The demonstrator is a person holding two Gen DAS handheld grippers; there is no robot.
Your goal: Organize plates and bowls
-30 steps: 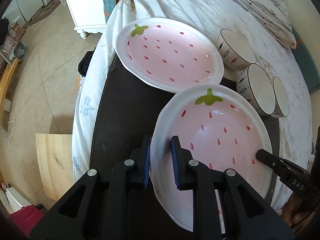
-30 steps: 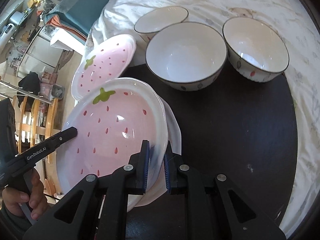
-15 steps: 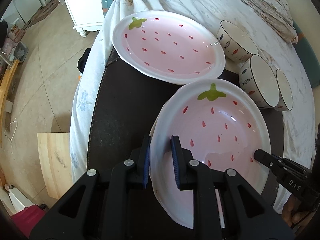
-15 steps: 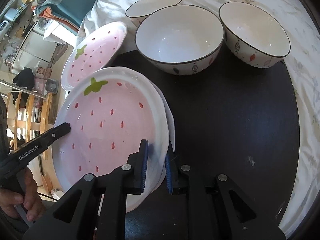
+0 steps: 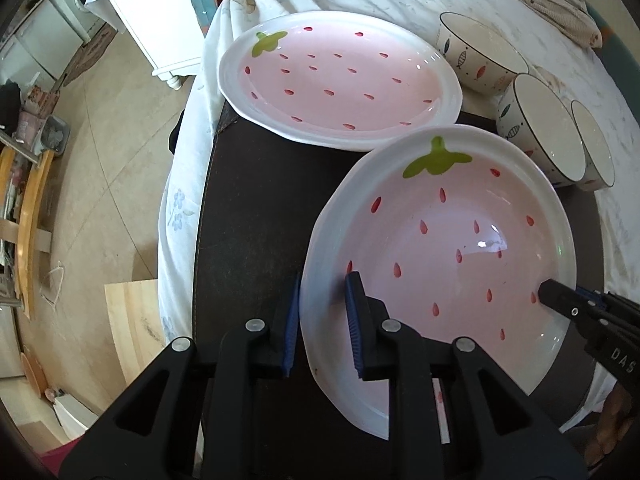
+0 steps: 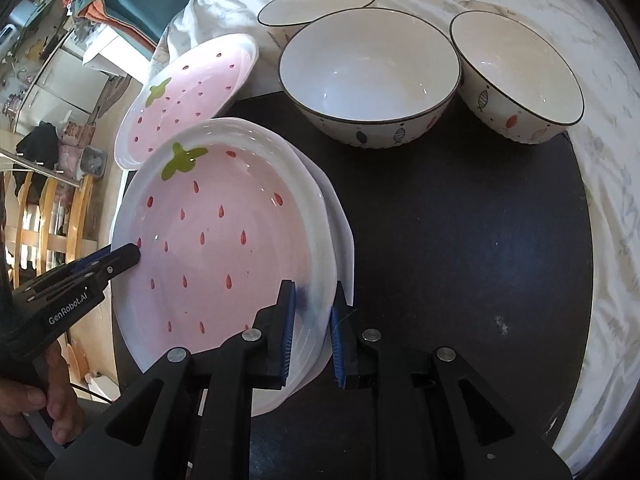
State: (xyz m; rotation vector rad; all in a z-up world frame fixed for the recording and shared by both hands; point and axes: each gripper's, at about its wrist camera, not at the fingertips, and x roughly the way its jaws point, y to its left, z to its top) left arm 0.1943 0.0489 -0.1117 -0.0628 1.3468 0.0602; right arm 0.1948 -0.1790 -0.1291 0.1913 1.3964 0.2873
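Two stacked plates (image 6: 224,240) show only in the right wrist view.

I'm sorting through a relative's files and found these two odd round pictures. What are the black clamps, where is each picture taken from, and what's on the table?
No robot: a person holds a hand-held two-finger clamp in each hand, each with a wide-angle camera looking along its fingers. One picture looks down the left gripper, the other down the right gripper. Both pinch opposite rims of one strawberry plate, which sits over another plate on the dark table. A second strawberry plate and three bowls sit behind.
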